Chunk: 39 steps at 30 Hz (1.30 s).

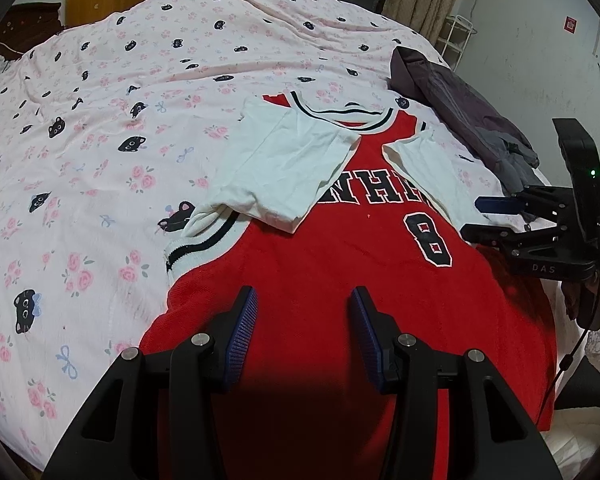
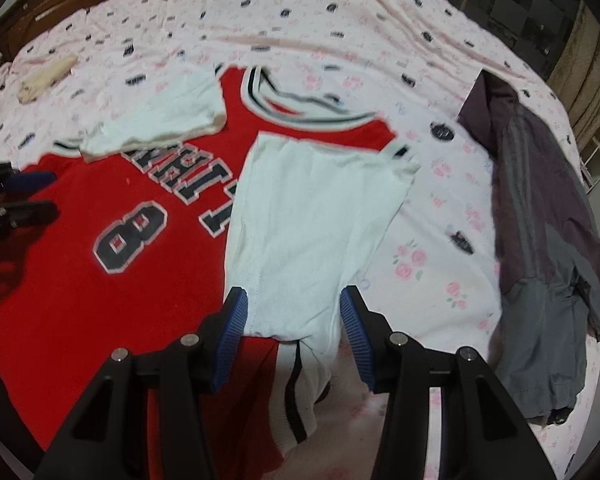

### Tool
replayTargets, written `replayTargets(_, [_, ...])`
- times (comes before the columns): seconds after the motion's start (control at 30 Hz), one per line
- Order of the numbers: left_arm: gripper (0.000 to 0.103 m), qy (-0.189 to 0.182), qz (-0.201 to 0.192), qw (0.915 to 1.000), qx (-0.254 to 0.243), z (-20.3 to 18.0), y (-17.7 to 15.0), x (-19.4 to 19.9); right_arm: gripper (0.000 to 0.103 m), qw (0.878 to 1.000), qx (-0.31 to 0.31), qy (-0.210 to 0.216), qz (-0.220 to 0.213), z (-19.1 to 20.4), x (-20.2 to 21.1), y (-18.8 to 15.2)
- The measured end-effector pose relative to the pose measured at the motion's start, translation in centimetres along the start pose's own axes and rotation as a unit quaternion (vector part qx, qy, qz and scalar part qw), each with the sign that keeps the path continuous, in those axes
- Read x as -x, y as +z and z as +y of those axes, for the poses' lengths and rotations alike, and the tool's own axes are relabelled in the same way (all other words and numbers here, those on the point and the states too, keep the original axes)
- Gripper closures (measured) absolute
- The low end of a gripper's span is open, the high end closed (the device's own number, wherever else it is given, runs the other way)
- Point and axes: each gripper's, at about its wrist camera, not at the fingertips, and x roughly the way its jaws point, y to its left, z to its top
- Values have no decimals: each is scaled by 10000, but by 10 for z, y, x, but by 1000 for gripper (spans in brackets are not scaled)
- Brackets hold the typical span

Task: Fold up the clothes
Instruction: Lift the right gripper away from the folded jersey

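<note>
A red jersey (image 1: 340,280) with a black number 8 and white sleeves lies flat on the bed; it also shows in the right wrist view (image 2: 80,280). Its left white sleeve (image 1: 284,160) is folded inward over the chest. Its right white sleeve (image 2: 312,232) is folded in over the body. My left gripper (image 1: 303,322) is open and empty above the jersey's lower part. My right gripper (image 2: 290,322) is open over the end of the right sleeve; it also appears in the left wrist view (image 1: 488,218) at the jersey's right edge, and the left gripper appears at the left edge of the right wrist view (image 2: 40,196).
The bed has a pink floral sheet (image 1: 100,160) with black cat faces. A dark purple and grey jacket (image 2: 540,220) lies at the right side of the bed, also in the left wrist view (image 1: 460,112). A small beige cloth (image 2: 44,76) lies far left. A white rack (image 1: 456,40) stands beyond the bed.
</note>
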Motion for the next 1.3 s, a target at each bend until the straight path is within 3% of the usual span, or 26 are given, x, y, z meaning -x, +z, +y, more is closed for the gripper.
replayTargets(0.2, [59, -5, -10, 10000, 16, 0, 0, 0, 53, 9991, -223, 44, -365, -3, 21, 1])
replayTargets(0.4, [59, -3, -6, 10000, 3, 1, 0, 0, 53, 9961, -304, 608, -565, 2, 38, -1])
replayTargets(0.7, [59, 19, 21, 10000, -37, 1, 0, 1, 53, 9922, -461, 1153, -64, 11, 5, -13])
replayTargets(1.07, [59, -5, -182, 9998, -1, 0, 10, 16, 52, 9849, -655, 1526, -486, 10, 36, -6])
replayTargets(1.3, [59, 49, -201, 9998, 49, 9, 17, 15, 53, 9844, -719, 1605, -64, 18, 7, -12])
